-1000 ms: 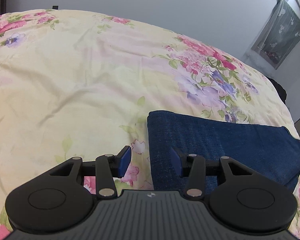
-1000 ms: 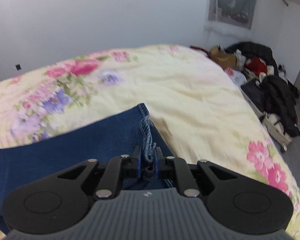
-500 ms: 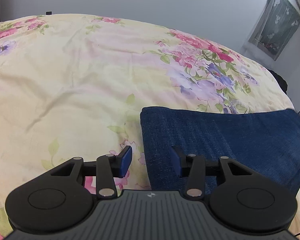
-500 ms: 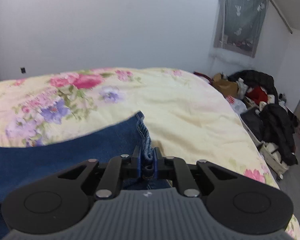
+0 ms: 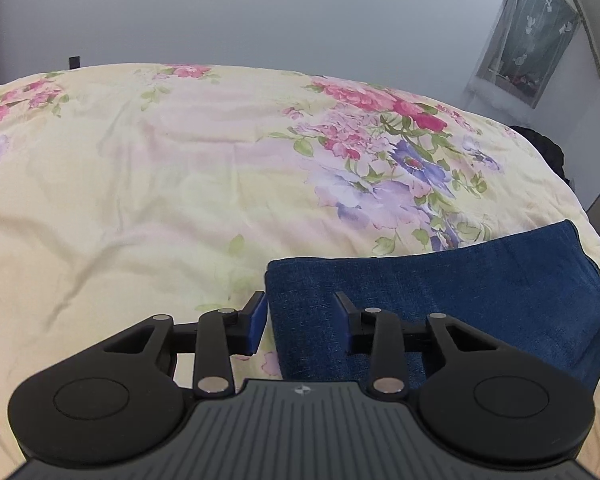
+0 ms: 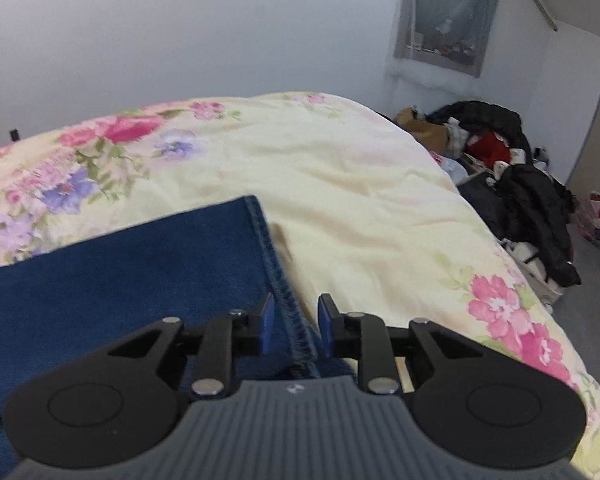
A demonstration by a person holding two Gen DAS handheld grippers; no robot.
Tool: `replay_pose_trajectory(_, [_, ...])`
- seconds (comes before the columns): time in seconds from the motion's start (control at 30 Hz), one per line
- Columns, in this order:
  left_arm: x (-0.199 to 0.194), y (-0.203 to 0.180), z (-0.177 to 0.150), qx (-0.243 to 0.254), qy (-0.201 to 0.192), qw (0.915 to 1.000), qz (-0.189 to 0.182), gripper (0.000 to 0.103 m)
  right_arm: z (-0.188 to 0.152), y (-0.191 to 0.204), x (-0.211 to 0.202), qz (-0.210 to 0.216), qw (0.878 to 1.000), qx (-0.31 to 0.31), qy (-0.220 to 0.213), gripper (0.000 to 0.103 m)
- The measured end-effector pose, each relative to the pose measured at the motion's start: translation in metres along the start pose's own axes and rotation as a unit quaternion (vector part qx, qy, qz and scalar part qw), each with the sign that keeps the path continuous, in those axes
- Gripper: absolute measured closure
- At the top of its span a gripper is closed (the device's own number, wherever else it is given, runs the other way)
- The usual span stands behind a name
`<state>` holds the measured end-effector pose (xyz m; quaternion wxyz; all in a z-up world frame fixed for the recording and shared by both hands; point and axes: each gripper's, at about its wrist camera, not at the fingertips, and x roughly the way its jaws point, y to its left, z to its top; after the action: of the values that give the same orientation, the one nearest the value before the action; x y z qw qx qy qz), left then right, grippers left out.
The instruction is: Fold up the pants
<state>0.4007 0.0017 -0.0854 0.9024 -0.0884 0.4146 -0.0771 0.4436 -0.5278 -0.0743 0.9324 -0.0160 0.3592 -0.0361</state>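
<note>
Folded jeans (image 5: 460, 292) lie on the floral bedspread (image 5: 180, 184); left gripper (image 5: 300, 320) closing unclenched around their fold, right gripper (image 6: 294, 326) opening, releasing the hem.

Quick count: one pair of jeans (image 5: 440, 292), folded up, on one bed (image 5: 140, 200) with a flowery cover. Two claws, the left claw (image 5: 302, 322) and the right claw (image 6: 294, 326), each with two blue pads. One curtain (image 6: 448, 12) on the wall, one heap of clothes (image 6: 512, 184) on the floor past the bed's right edge.
</note>
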Motion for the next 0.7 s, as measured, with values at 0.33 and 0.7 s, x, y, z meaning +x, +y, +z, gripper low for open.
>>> replay_pose_trajectory(0.33, [0.066,0.002,-0.004,0.03,0.034,0.9987,0.022,0.09,-0.033,0.002,0.056,-0.019,0.998,-0.001,0.052,0.103])
replay_pose_trajectory(0.7, [0.058,-0.011,-0.006,0.082,0.053,0.9938,0.055,0.094,-0.034,0.012,0.06,-0.072,0.996,-0.007,0.056,0.103])
